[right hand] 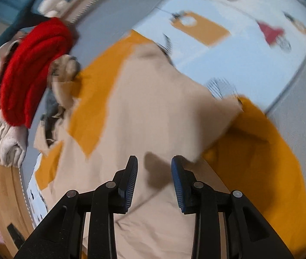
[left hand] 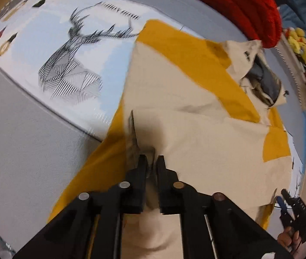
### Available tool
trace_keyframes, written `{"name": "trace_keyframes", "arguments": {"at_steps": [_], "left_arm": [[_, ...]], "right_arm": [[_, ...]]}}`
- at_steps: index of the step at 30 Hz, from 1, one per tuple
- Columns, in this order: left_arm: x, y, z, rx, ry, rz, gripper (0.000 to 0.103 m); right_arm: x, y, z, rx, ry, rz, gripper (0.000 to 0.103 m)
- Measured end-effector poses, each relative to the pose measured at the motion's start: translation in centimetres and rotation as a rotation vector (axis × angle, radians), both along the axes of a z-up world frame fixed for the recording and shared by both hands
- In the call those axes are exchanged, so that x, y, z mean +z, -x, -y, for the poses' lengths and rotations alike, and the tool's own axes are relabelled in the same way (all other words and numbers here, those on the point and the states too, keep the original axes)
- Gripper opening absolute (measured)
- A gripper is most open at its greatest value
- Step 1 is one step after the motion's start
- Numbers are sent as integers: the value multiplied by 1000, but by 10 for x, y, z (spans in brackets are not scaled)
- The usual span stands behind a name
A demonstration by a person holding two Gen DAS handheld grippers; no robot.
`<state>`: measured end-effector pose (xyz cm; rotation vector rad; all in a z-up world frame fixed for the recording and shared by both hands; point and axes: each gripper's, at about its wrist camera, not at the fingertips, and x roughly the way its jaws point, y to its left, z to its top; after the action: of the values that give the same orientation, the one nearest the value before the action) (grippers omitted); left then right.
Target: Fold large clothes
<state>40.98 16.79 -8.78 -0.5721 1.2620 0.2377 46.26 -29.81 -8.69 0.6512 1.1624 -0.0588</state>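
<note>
The beige and mustard garment (left hand: 196, 112) lies spread over a pale blue mat with a line-drawn stag (left hand: 70, 64) on the grey surface (left hand: 23, 140). The left gripper (left hand: 152, 161) has its 2 fingers nearly closed, pinching a raised fold of the beige cloth. The right gripper (right hand: 154, 168) hangs over the garment, fingers spread wide, holding nothing. A red knit (right hand: 34, 69) sits beside the collar. A dark line of lettering above the antlers is too blurred to read.

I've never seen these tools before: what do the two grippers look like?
Both are black plastic with silver round pivot pins. The left gripper has plain black fingers; one pin looks coppery. The right gripper has blue ribbed pads.
</note>
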Motion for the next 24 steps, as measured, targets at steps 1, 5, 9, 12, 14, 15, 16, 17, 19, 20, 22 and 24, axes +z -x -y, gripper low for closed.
{"name": "trace_keyframes", "arguments": {"at_steps": [1,5,9,12,14,15,16,17,19,20,22,24], "left_arm": [[7,-2,0,-9,-40,35,4],[36,-10,5,-50,-220,117,12],[40,-8,-7,31,-258,74,13],[63,-5,14,-35,-349,164,13],[61,-10,34,-140,-305,181,17],[53,-13,42,-189,-253,163,20],[34,-18,49,-236,-163,106,27],[19,-21,50,-247,-110,57,30],[-16,-22,49,-227,-59,-66,29],[-27,-22,47,-215,-73,-105,24],[-25,-23,46,-202,-101,-97,22],[-5,-24,47,-197,-126,-31,23]], "right_arm": [[4,0,-4,23,-2,25,34],[-1,-4,-6,41,-29,5,34],[-25,-1,5,20,9,-113,34],[-29,-1,11,3,32,-145,34],[-21,0,10,5,53,-125,34],[-15,0,8,8,58,-102,34],[-9,1,5,19,62,-76,34],[-3,-1,0,42,71,-48,34],[3,-3,-8,86,94,-21,34],[3,-3,-10,97,111,-25,34],[10,-3,-10,102,139,-13,34],[29,-3,-12,135,197,50,34]]}}
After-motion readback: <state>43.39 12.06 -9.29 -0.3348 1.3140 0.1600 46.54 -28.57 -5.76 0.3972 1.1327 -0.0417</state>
